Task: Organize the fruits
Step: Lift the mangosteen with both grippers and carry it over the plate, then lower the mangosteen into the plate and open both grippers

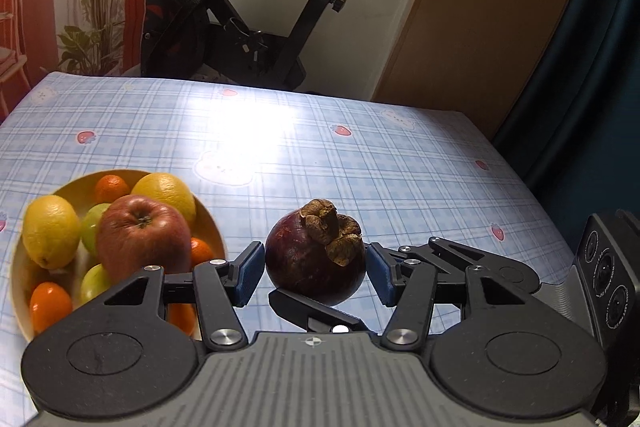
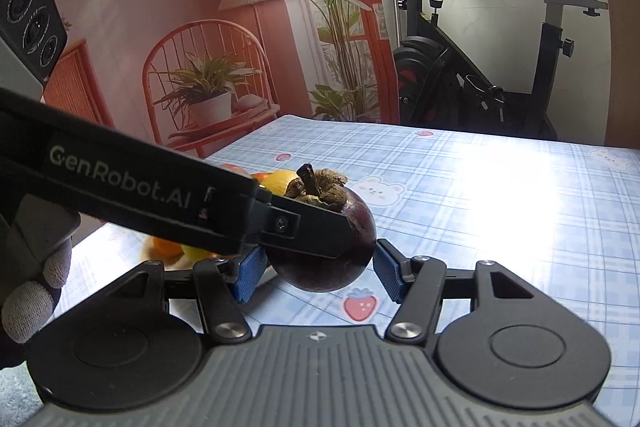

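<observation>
- I am looking along my left tool [image 1: 315, 269], and its two blue pads are pinching a dark purple mangosteen [image 1: 316, 259] from either side, the left pad at the fruit's 9 o'clock and the right pad at its 3 o'clock.
- The mangosteen is sitting stem-up between the pads, its dried brown calyx tipped toward 1 o'clock, and it is hanging above the counter [image 1: 420, 163], which is wearing a blue checked cloth with strawberries and bears.
- At 9 o'clock from the fruit a yellow bowl [image 1: 18, 287] is resting on the counter, and it is carrying a red apple [image 1: 142, 239], two lemons [image 1: 50, 231], green fruits and small oranges.
- From my right tool [image 2: 316, 267] I am seeing the same mangosteen [image 2: 324, 275] between its blue pads, both of them touching the fruit's sides, so this tool is pinching it as well.
- The left tool's black finger [image 2: 304, 227] is crossing in front of the fruit from 10 o'clock, and a gloved hand [image 2: 36, 279] is showing at 9 o'clock in the right view.
- Part of the right tool's camera housing [image 1: 608, 275] is showing at 3 o'clock in the left view.
- An exercise bike [image 1: 256, 11] is standing beyond the counter's far edge at 12 o'clock.
</observation>
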`<state>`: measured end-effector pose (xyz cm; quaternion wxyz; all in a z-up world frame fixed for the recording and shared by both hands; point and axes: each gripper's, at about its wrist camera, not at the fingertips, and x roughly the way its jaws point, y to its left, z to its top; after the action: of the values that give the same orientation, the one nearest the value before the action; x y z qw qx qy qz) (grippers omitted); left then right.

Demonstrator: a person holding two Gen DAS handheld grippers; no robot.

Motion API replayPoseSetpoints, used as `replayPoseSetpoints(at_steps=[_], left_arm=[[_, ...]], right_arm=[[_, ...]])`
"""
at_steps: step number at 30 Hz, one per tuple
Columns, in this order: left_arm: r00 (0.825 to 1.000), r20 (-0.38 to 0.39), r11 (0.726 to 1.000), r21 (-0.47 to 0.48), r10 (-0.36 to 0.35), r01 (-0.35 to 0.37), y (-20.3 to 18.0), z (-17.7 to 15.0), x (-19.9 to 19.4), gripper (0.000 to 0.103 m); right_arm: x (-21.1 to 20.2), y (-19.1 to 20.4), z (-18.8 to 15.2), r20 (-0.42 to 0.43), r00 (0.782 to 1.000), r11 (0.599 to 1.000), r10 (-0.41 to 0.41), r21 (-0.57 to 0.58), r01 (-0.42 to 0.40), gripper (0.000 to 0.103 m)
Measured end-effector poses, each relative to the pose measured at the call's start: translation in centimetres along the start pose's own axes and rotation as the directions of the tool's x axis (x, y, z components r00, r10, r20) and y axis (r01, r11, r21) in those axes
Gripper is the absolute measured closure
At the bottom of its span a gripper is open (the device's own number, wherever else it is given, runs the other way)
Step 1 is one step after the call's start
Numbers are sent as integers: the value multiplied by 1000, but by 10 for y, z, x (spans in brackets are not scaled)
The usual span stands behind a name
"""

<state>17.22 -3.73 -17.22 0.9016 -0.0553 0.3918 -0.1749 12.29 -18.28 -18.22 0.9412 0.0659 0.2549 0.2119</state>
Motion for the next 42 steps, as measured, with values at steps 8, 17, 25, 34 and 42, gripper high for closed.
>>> replayPoseSetpoints(at_steps=[8, 17, 25, 34, 42], left_arm=[[1000, 13, 993, -118, 26, -25, 50, -22, -53, 44], [998, 3, 980, -191, 55, -54, 93, -35, -69, 45], [997, -1, 969, -236, 79, -77, 115, -40, -59, 46], [997, 12, 955, -287, 75, -69, 130, -39, -57, 46], [998, 19, 957, -286, 62, -54, 130, -42, -60, 47]], right_arm=[[12, 66, 1, -51, 995, 994, 91, -53, -94, 41], [42, 101, -2, -131, 981, 986, 140, -75, -151, 41], [78, 106, -3, -180, 975, 978, 131, -139, -157, 41], [97, 117, -5, -169, 979, 952, 114, -262, -156, 41], [97, 115, -9, -185, 977, 954, 101, -262, -148, 41]])
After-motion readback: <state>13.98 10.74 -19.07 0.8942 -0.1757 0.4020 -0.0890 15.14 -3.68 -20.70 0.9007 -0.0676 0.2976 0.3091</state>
